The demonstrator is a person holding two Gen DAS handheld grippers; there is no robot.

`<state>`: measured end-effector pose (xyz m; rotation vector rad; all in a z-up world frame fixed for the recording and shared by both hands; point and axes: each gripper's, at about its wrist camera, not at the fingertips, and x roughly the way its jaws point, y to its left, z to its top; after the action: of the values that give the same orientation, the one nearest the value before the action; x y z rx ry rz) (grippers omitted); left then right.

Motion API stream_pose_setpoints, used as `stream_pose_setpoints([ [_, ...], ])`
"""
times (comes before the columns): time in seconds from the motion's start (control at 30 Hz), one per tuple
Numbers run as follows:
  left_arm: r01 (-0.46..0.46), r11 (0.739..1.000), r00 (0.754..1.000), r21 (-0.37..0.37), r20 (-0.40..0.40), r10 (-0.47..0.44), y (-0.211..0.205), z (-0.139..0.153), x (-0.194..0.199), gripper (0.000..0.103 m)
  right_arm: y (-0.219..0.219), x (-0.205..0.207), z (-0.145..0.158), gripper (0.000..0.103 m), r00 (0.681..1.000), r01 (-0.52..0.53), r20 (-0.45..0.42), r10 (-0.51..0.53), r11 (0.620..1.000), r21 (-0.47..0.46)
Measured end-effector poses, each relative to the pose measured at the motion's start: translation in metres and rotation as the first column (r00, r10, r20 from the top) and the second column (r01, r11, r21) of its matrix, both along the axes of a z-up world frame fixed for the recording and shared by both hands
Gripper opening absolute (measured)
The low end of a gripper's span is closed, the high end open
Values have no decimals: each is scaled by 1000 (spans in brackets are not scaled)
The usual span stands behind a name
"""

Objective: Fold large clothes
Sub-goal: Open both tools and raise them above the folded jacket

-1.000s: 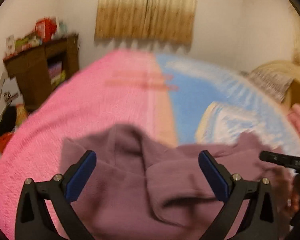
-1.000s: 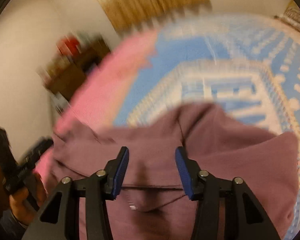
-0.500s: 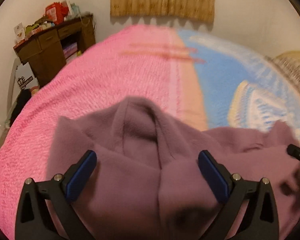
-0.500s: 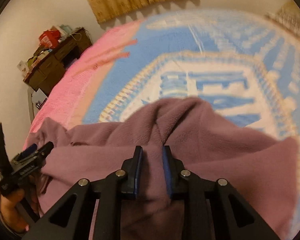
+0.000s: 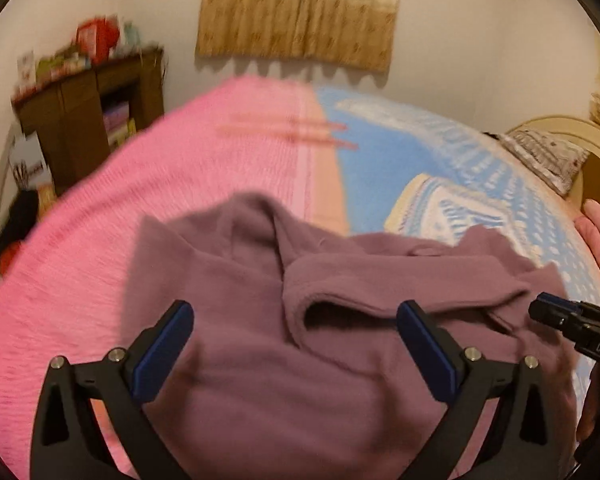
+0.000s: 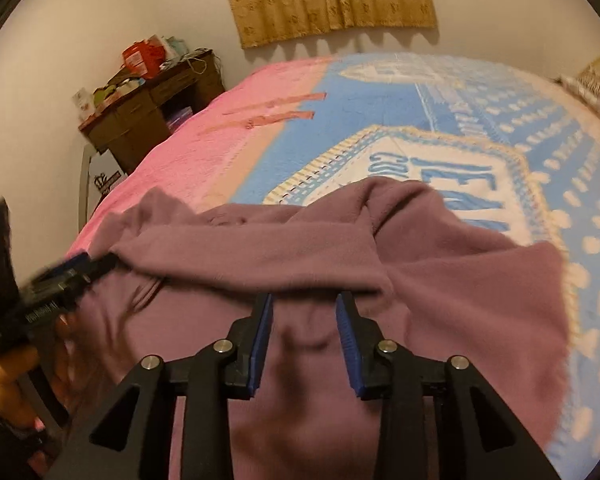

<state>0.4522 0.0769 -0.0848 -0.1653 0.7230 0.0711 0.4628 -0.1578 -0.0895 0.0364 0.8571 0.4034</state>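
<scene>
A large purple fleece garment (image 5: 340,280) lies bunched on the bed, with a rolled fold running across it (image 6: 260,256). My left gripper (image 5: 296,332) hovers over its near part, open wide, with nothing pinched between the blue pads. In the right wrist view it shows at the left edge (image 6: 76,268), near the fold's end. My right gripper (image 6: 305,316) is just short of the fold. Its jaws are opening, cloth lies beneath them, and the pads do not press on it. Its tip also shows at the right of the left wrist view (image 5: 556,314).
The bed has a pink cover (image 5: 180,180) on the left and a blue patterned blanket (image 6: 380,112) on the right. A cluttered brown dresser (image 5: 88,120) stands at the far left wall. A pillow (image 5: 548,156) lies by the headboard on the right. A curtain (image 5: 300,12) hangs behind.
The right jaws narrowed almost shut over the garment, then spread apart again. The fold now lies across in front of them. Both views shifted sideways; the left gripper stayed wide open.
</scene>
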Motion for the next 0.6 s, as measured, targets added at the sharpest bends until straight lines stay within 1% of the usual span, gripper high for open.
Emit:
stream_pose_setpoints([
  [0.07,20,1000,999,-4,32,-19,-4,17,-25,103,-9,-23,7,47,1000,-6,-6,6,1000,15],
  [0.13,44,999,998,-7,49,-43,-9,27,-48,103,-18,-43,10,49,1000,-5,-20,6,1000,28],
  [0.2,53,998,997,19,55,-54,-15,30,-64,103,-27,-69,13,49,1000,4,-17,-3,1000,30],
  [0.27,60,996,997,63,51,-63,-23,29,-82,103,-36,-91,14,49,1000,9,-14,-8,999,39],
  [0.37,76,991,996,107,36,-81,-31,20,-105,103,-46,-121,15,50,1000,18,-8,-18,998,63],
  [0.43,88,989,996,118,6,-90,-36,14,-114,103,-51,-139,14,50,1000,29,-1,-29,998,56],
  [0.6,108,988,994,107,-16,-107,-45,5,-143,103,-56,-166,7,51,999,34,-12,-33,998,57],
])
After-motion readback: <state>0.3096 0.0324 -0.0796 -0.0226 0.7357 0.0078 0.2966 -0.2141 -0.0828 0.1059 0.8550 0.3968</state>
